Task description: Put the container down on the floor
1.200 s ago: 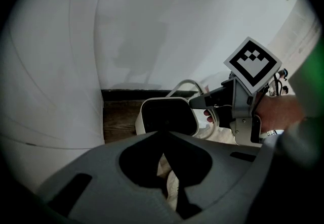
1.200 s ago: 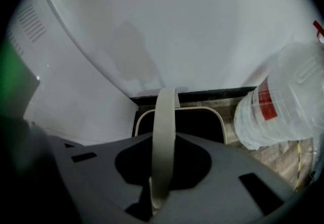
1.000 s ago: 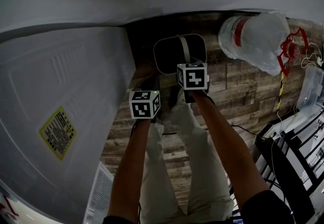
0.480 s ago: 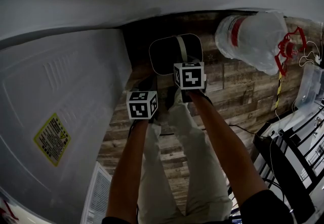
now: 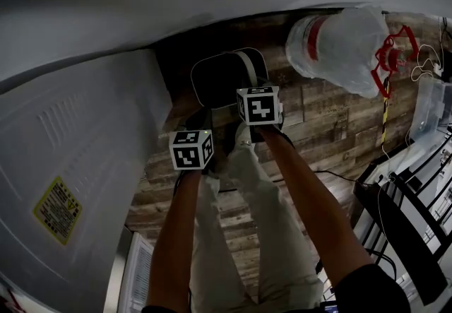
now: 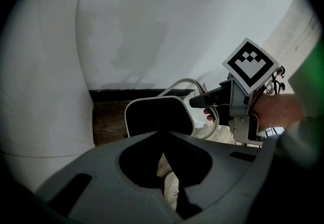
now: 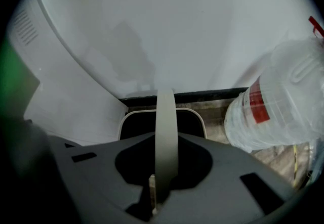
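The right tongs (image 7: 164, 142) are pinched on the pale strap handle (image 7: 166, 112) of the container (image 7: 197, 119), and the band runs straight up out of the nip toward the rim. The left tongs (image 6: 162, 142) carry nothing. Their tips look pressed together, though the dim view makes that hard to swear to, and only pale trouser cloth (image 6: 169, 177) shows behind them. They sit just beside the container, on its near side toward the person.

The container (dark inside, with a light rounded rim) hangs by that handle over the wood-plank floor (image 5: 332, 128). To the left of the container stands a big white appliance (image 5: 85, 163) with a yellow label (image 5: 56, 209) well away from the container on its side panel. Behind the container a dark skirting strip (image 7: 212, 94) runs under a white wall (image 7: 177, 26). To the right of the container, near but apart, a large clear water bottle (image 5: 346, 46) with a red band lies on the boards, with a red wire-like thing (image 5: 388, 57) on its far side from the container
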The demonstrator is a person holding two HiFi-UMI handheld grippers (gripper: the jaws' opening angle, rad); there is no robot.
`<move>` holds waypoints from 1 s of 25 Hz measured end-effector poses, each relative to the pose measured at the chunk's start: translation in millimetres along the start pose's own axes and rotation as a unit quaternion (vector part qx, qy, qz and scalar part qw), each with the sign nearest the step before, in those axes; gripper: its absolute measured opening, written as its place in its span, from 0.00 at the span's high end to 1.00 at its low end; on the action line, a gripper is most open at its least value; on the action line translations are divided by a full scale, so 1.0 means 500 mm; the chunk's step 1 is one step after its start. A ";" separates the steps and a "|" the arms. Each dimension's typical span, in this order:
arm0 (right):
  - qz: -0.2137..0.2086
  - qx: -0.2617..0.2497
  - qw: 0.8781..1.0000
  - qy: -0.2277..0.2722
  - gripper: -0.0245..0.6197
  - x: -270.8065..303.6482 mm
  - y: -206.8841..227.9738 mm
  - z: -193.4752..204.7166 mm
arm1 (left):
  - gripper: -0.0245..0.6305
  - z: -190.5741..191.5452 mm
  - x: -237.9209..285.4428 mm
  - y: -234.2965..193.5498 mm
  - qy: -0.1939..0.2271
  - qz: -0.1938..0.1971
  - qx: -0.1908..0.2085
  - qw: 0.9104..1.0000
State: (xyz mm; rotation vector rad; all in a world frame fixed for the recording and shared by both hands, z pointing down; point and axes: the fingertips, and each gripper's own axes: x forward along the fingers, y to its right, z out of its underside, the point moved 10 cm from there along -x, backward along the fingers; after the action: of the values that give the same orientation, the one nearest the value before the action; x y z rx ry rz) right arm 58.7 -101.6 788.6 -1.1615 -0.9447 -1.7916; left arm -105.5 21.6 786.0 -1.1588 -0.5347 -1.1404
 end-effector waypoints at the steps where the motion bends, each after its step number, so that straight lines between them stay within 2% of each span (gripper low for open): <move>1: 0.000 0.003 1.000 0.000 0.91 0.000 0.007 0.001 | 0.94 -0.001 0.004 0.003 -0.001 0.002 0.001 1.000; 9: 0.002 0.022 1.000 -0.002 0.91 0.008 0.069 0.006 | 0.94 -0.016 0.049 0.045 -0.006 0.015 0.015 1.000; 25: 0.005 0.029 0.999 -0.013 0.90 0.049 0.150 0.021 | 0.94 -0.039 0.124 0.072 -0.013 0.022 0.038 0.999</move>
State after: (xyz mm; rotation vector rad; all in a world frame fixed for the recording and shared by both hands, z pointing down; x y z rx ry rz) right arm 122.7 -128.6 827.3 -1.1542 -0.9967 -1.7336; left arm -53.4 -22.9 814.5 -1.1150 -0.5650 -1.0595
